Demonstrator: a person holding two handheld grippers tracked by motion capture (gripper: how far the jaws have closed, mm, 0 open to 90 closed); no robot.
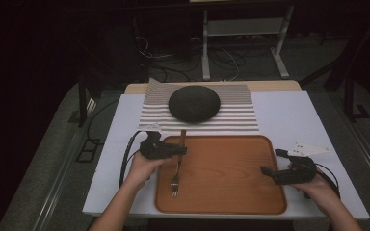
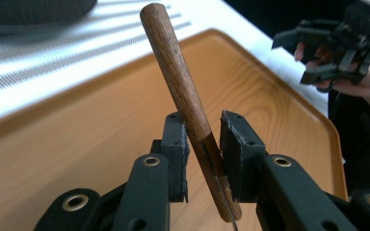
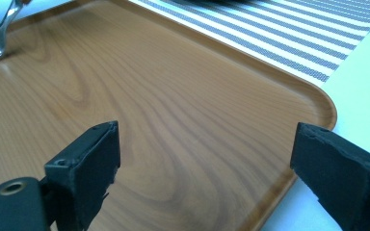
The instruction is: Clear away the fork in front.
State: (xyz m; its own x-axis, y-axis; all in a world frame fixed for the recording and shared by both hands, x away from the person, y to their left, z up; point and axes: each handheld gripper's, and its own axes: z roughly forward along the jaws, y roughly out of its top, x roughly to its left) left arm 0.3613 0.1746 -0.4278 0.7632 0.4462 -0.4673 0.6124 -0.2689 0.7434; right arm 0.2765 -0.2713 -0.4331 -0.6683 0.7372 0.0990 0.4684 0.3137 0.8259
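- Loosely, left gripper [image 2: 204, 144] kept around the wooden handle of the fork [image 2: 173, 62]: jaws drawn close, one pad against the wood, a thin gap showing at the other.
- Leaned slantwise between those pads, handle end pointing up and away beyond the fingertips.
- Seen from above, tines rested on the tray [image 1: 221, 173] just nearer the person than the gripper, handle reaching past it towards the tray's far rim.
- Lay directly under the gripper: the tray's wood-grain floor, along its left part.
- Beyond the fingertips, just past the far rim: a striped placemat [image 1: 241, 115], with a dark domed object [image 1: 194, 103] sitting on it.
- Well across the tray from the left gripper: right gripper [image 1: 274, 161], jaws spread wide with nothing between them, held over the tray's right rim.
- Beneath everything, white table [image 1: 289, 115].
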